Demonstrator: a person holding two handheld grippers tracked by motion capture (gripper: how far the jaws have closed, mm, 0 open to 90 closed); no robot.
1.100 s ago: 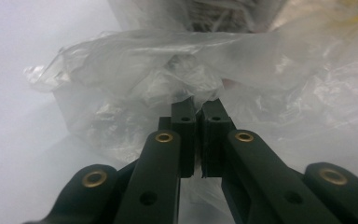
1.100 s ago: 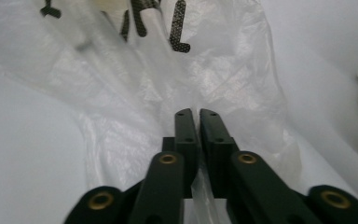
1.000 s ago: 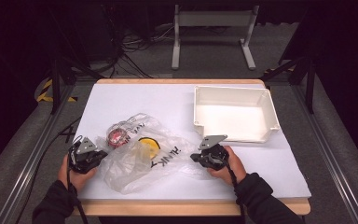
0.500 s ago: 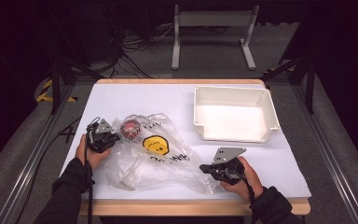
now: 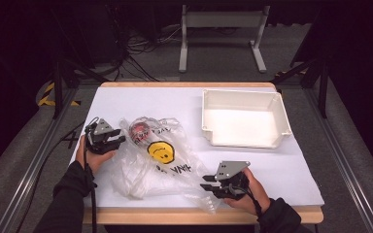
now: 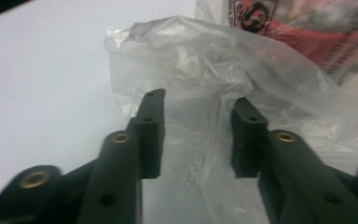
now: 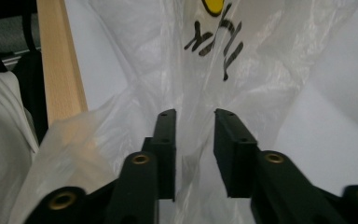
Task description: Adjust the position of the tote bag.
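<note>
On the white-covered table [image 5: 141, 99], a clear plastic bag [image 5: 150, 167] lies crumpled w/ a yellow smiley face [image 5: 160, 151] and black lettering printed on it. A red-and-white round item [image 5: 140, 130] sits inside the bag's far end. The bag stretches diagonally from the table's left-middle toward the near edge, well apart from a white tray [image 5: 245, 118] at the far right.

Left claw [image 5: 111, 142], held in the person's left hand [image 5: 93, 156], sits at the bag's far-left end. In the left gripper view its jaws have just been opening; they stand apart now, w/ a fold of bag film [image 6: 200, 112] between the pads [image 6: 151, 126], not pinched.

Right claw [image 5: 207, 187], in the right hand [image 5: 245, 194], sits at the bag's near-right corner by the table's wooden edge [image 5: 184, 216]. Its jaws have likewise just been opening; in the right gripper view a strip of film [image 7: 196, 121] runs through the gap btwn them, pads [image 7: 167, 140] not pressing on it.
</note>
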